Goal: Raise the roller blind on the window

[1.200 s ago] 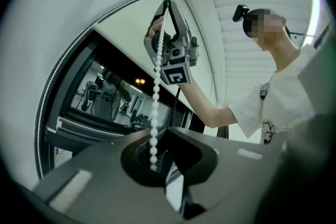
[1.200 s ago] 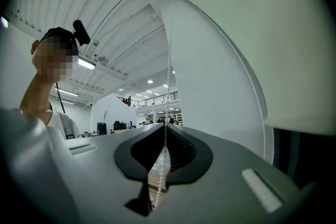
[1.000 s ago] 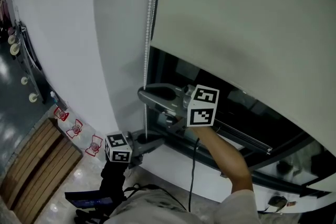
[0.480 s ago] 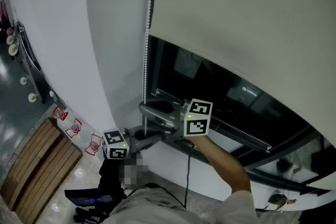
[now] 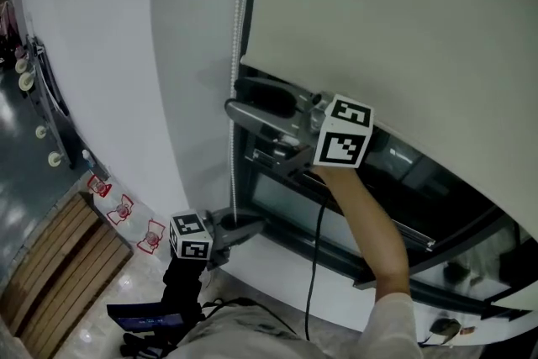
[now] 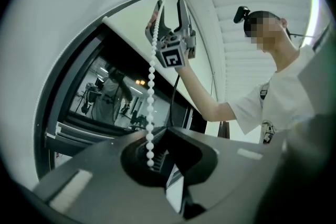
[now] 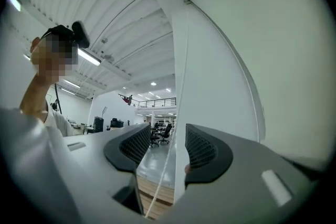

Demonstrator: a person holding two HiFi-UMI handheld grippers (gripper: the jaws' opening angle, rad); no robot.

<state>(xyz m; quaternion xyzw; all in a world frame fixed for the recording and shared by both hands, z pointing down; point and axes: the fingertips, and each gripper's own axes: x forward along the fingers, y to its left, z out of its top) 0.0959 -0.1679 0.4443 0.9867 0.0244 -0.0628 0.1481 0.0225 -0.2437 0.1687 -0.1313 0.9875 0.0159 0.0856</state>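
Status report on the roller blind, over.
Left hand-held gripper shut on bead chain. Right hand-held gripper jaws just opened, chain between them, unclamped. Roller blind partly raised. Nothing blocking.

Bead chain [image 5: 236, 55] between wall [image 5: 118, 55] and blind [image 5: 403, 38]

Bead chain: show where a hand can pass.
Free: the bead chain between right tool and left tool, white wall to its left; also above the right tool, beside the blind. Crowded: the blind's lower corner, where the right tool's jaws have just been opening around the chain, and the left tool's shut grip.
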